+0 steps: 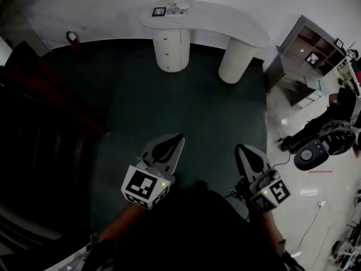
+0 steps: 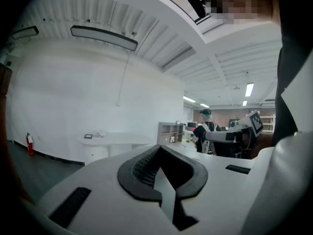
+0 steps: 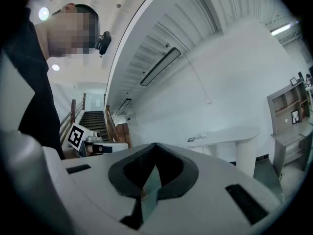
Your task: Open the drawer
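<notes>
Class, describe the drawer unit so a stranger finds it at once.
Against the far white wall, across the dark floor, stands a curved white table. Two rounded white supports hold it up; the drawer unit is the left one, with small knobs down its front, unlike the plain right column.

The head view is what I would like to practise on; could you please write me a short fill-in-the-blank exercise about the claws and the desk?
1. The left claw and the right claw are both ____ and hold nothing.
2. The drawer unit stands under the ____ end of the white desk, as the head view shows it.
3. All its drawers are ____.
Missing words: shut; left; closed.
</notes>
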Motion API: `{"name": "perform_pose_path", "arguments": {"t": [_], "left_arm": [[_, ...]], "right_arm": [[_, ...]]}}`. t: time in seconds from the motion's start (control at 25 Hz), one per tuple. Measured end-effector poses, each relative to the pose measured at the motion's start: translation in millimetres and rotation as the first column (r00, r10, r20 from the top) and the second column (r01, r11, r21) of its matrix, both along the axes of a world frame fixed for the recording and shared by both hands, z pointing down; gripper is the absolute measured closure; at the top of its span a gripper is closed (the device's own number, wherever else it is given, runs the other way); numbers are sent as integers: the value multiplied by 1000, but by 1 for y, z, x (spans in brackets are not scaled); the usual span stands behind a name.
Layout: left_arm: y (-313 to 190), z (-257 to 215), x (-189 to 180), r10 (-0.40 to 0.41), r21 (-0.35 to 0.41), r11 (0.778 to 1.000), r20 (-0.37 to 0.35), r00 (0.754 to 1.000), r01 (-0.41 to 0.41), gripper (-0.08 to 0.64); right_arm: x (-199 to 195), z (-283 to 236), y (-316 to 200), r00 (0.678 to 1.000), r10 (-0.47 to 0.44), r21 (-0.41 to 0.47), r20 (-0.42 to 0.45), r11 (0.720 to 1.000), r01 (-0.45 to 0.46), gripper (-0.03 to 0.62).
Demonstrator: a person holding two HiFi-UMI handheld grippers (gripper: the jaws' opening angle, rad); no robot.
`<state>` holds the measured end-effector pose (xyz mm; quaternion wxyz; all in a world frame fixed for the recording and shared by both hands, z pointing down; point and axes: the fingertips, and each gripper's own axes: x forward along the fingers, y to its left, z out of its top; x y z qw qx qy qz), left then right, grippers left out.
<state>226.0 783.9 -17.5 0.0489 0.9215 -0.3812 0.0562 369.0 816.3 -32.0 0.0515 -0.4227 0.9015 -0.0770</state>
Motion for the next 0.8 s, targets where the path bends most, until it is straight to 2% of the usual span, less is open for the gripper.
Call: {"name": "perform_pose_path", "arguments": {"t": [0.36, 0.56, 0.72, 0.8], "left_arm": [[-7, -10, -30, -1, 27, 1000, -19, 1000, 2, 549], [-11, -11, -67, -1, 43, 999, -8, 1000, 1, 549], [-14, -7, -97, -3, 37, 999, 14, 1000, 3, 549], [-17, -4, -111, -13, 27, 1000, 19, 1000, 13, 549]], "right_arm": [[-36, -15, -10, 997, -7, -10, 75, 1000, 8, 577], [-72, -18, -18, 999, -15, 19, 43, 1000, 14, 577], [-101, -17, -22, 999, -52, 49, -4, 997, 52, 577], [-117, -19, -24, 997, -68, 42, 21, 997, 67, 577]]}}
